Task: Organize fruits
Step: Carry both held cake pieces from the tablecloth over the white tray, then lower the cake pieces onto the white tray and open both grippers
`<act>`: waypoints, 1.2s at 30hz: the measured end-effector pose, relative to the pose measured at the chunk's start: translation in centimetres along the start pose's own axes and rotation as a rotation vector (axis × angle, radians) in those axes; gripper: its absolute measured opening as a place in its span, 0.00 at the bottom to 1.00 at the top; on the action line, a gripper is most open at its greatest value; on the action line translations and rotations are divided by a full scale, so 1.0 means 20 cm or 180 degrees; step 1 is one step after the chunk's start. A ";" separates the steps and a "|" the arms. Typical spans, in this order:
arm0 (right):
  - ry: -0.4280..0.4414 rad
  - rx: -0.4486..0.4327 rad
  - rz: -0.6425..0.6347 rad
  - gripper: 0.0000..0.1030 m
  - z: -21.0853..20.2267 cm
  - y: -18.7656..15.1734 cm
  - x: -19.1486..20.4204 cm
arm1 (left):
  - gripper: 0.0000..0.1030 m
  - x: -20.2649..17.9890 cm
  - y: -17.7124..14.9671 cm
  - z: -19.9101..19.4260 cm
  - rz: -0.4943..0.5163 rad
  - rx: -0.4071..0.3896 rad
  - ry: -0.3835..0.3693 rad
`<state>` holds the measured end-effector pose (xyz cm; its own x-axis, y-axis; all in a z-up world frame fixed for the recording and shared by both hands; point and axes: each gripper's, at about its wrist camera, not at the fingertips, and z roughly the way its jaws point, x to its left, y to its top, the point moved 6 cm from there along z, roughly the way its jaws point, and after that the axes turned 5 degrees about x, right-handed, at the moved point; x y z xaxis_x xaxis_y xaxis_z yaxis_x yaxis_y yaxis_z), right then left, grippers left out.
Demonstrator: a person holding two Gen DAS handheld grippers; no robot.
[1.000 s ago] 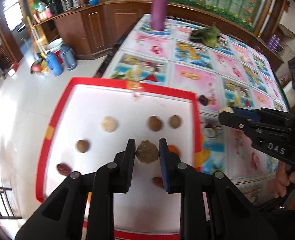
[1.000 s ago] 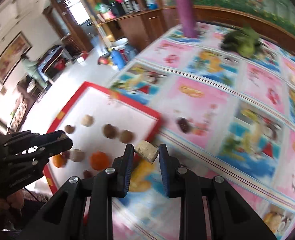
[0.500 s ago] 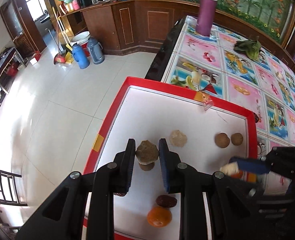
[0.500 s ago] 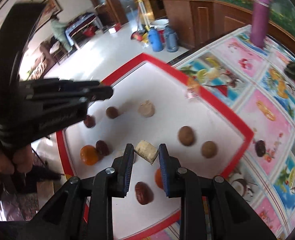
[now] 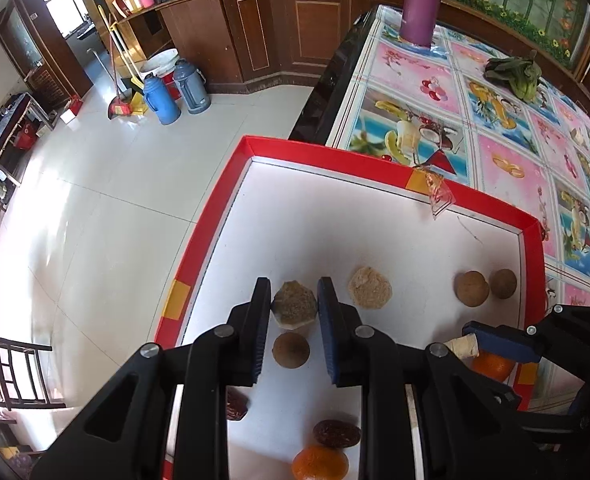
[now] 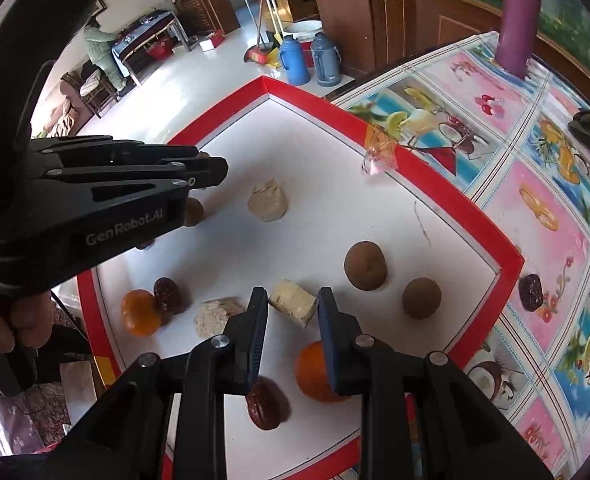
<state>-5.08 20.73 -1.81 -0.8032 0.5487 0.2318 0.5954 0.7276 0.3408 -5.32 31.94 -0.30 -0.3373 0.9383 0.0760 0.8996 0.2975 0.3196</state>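
Jaws of both grippers stay clamped, left gripper (image 5: 294, 307) on a brown faceted lump (image 5: 295, 309), right gripper (image 6: 292, 307) on a pale cream block (image 6: 293, 307), hovering over the red-rimmed white tray (image 6: 379, 216) for sorting

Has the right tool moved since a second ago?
Yes. The right tool, shut on a pale cube, was over the patterned tablecloth beside the red tray; now it hangs over the tray's white floor, above the fruit.
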 end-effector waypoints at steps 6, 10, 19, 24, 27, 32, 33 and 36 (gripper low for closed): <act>-0.0036 0.0073 -0.0085 0.24 0.02 0.00 0.05 | 0.25 0.00 -0.02 0.06 0.0010 0.0130 0.0016; -0.0124 0.0124 -0.0166 0.24 0.04 0.01 0.06 | 0.25 0.02 -0.04 0.10 -0.0004 0.0210 0.0059; -0.0193 0.0162 -0.0189 0.32 0.05 0.02 0.08 | 0.31 0.02 -0.03 0.09 -0.0003 0.0179 0.0207; -0.0146 -0.0011 -0.0087 0.45 -0.03 0.02 0.04 | 0.42 0.04 -0.03 -0.01 -0.0037 -0.0048 0.0301; -0.0109 -0.0184 -0.0008 0.45 -0.12 0.02 -0.01 | 0.52 0.06 -0.01 -0.14 -0.0047 -0.0272 0.0388; -0.0180 -0.0529 0.0103 0.45 -0.33 -0.01 -0.10 | 0.70 0.04 0.02 -0.43 -0.0139 -0.0720 0.0529; -0.0198 -0.0580 0.0119 0.45 -0.37 -0.02 -0.12 | 0.76 0.04 0.03 -0.48 -0.0163 -0.0797 0.0556; -0.0245 -0.0750 0.0156 0.46 -0.50 -0.04 -0.17 | 0.83 0.01 0.03 -0.66 -0.0242 -0.1045 0.0602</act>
<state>-2.96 14.09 6.32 -0.7644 0.6173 0.1862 0.6056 0.5883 0.5359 -8.55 29.97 12.46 -0.4724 0.8576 0.2034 0.7437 0.2639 0.6142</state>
